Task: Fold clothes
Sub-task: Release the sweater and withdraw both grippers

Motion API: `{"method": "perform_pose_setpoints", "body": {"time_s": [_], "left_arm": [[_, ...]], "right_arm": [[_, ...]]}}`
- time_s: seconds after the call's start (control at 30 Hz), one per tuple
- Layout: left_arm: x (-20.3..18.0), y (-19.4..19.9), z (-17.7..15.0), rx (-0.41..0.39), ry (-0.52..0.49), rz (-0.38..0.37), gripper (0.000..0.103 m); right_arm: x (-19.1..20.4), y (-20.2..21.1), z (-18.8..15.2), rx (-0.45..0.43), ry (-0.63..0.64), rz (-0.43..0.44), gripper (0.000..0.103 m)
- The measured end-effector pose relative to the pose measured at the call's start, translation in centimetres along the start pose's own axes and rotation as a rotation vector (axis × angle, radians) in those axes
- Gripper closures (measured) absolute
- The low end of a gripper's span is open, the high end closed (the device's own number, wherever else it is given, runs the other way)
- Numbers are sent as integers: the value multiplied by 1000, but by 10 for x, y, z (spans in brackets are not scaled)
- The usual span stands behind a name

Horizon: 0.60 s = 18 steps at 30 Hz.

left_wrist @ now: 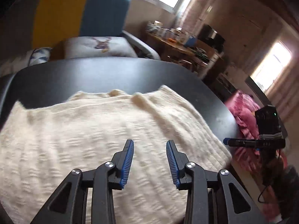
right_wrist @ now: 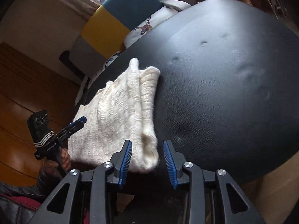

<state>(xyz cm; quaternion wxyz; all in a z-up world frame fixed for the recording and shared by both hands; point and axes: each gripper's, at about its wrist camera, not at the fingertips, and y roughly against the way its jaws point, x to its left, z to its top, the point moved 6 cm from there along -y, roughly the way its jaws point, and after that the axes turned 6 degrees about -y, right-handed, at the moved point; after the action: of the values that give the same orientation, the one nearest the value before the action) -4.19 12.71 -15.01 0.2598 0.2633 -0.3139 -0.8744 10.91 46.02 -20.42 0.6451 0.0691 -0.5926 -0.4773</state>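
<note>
On black pebbled table point(right_wrist: 224, 74), folded cream knit sweater point(right_wrist: 119, 115); both claws empty, spread

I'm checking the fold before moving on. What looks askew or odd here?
The sweater lies bunched along its right edge, one end sticking up near the table's far side. The tabletop shows dents. Both grippers are open.
</note>
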Motion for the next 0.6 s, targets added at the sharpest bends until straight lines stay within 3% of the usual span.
{"method": "perform_pose_setpoints", "body": {"time_s": [0.1,0.2,0.6], "left_arm": [[-47,-23,8,39,-110,-59,66],[-70,-39,15,63,-175,-65,66],[-77,-65,26,132,-200,-83,66]], "right_arm": [[-5,-1,0,26,13,92,66],[1,-17,-1,95,60,150,66],[21,-56,-8,369,198,262,66]]}}
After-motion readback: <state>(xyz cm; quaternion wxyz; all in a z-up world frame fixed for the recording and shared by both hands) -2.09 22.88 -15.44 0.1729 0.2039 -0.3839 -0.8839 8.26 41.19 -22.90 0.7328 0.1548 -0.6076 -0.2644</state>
